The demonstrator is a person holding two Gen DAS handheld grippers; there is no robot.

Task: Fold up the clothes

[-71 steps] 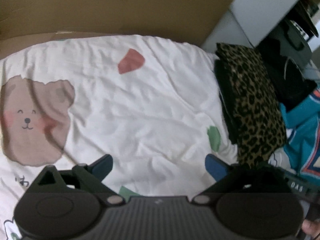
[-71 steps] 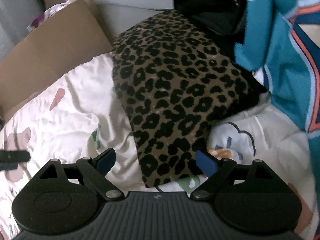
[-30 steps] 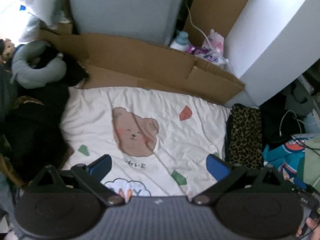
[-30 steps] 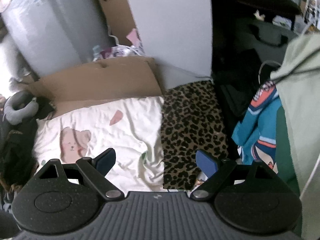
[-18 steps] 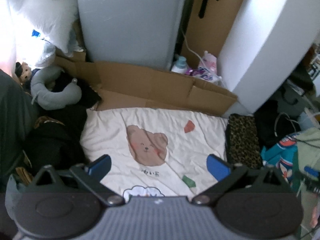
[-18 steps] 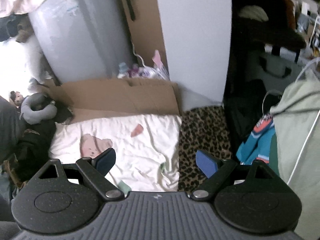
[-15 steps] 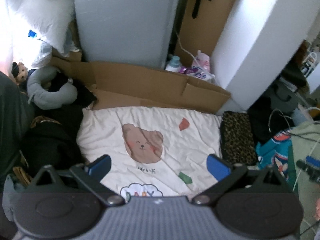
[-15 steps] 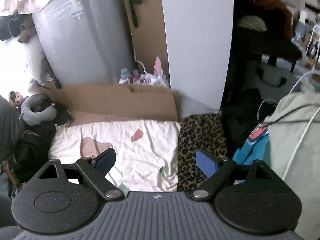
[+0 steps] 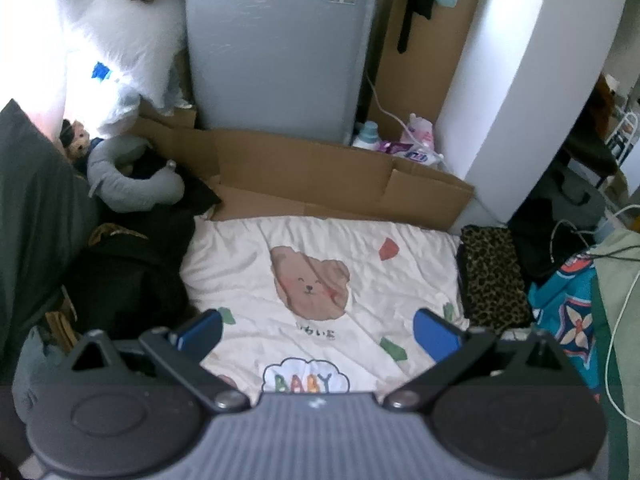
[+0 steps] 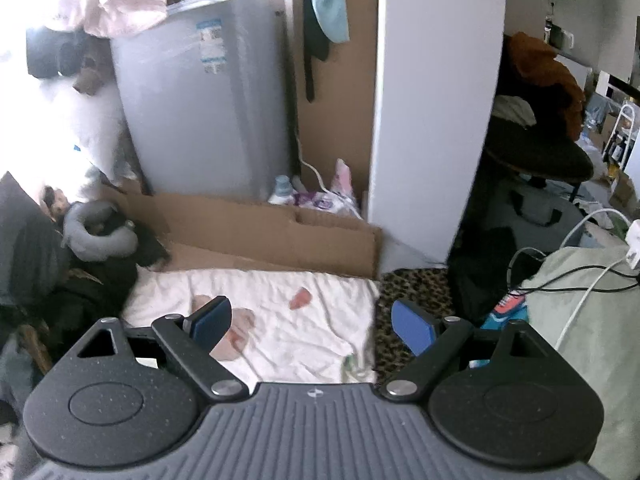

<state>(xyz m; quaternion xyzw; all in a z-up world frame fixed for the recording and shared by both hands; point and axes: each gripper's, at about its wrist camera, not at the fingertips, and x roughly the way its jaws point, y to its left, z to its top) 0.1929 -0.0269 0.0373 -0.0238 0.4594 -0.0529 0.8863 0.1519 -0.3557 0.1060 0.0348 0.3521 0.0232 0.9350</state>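
- left gripper held high above the white bear-print blanket, jaws spread wide, nothing between the blue pads.
- right gripper also up high and level, jaws wide, holding nothing.
- leopard-print garment lies as a neat flat rectangle on the right edge of the blanket, touching it, just beside a teal patterned garment; in the right wrist view only a strip of the leopard print shows past the blanket's edge.
- it looks folded already: straight edges, compact, on top of something dark.
- teal garment is rumpled, half under a pale green cloth with cables over it.
- dark pile of clothes sits off the blanket's left edge, by a grey neck pillow.
- middle of the blanket is bare of clothes.
- step in hand, my read: between items, both grippers free of cloth. fits either a pause before taking another piece or the end of the job; can't tell which.
- if another piece gets folded, the call is: bring both grippers down, pinch the cloth at two edges, spread it flat on the bare blanket. loose rumpled cloth will likely sag and bunch.
- cardboard lines the far edge.
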